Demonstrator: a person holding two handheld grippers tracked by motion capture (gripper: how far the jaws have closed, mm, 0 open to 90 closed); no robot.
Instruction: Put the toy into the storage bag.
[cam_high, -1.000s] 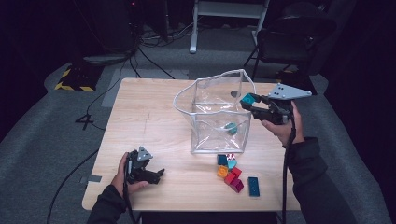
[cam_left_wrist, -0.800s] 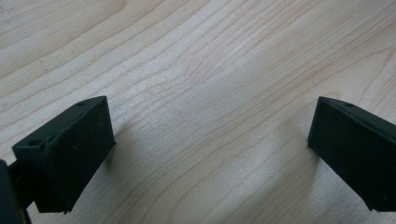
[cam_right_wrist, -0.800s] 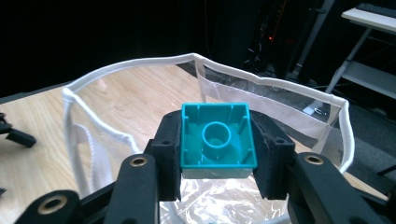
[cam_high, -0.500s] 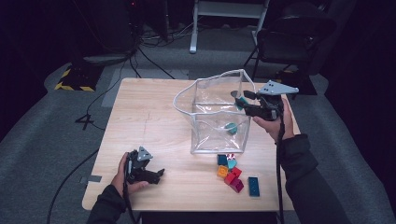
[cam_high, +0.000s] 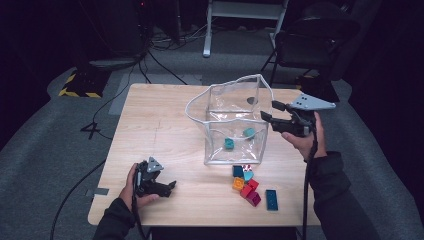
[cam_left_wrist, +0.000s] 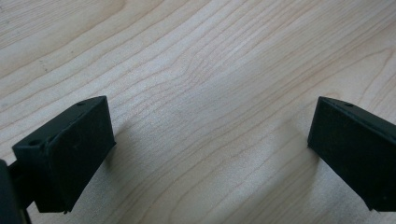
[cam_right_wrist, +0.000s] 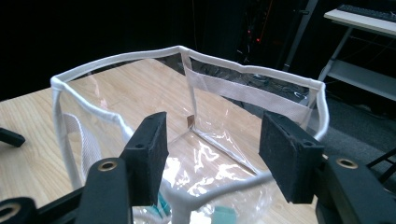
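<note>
So the biggest thing here is the light wooden table (cam_high: 165, 125), and sitting toward its far right is a clear plastic square bin with white fabric trim (cam_high: 235, 95), standing upright with its top open. Two teal toy blocks (cam_high: 238, 138) are lying on the bin's floor, near each other but not touching as far as I can see. The right gripper (cam_high: 266, 111) is held just at the bin's right wall, up by the rim, pointing in toward it; its jaws have just been opening and in the right gripper view they stand apart with nothing between them, looking down over the near corner of the trim into the bin (cam_right_wrist: 196, 84). The left gripper (cam_high: 169, 186) is way over at the near left of the table, resting low on the wood, jaws spread wide over bare tabletop (cam_left_wrist: 205, 93) and gripping nothing. Out on the table just in front of the bin there's a little cluster of loose blocks (cam_high: 245, 182), teal, orange, red and magenta, with a dark blue flat brick (cam_high: 271, 199) lying just to their right.
</note>
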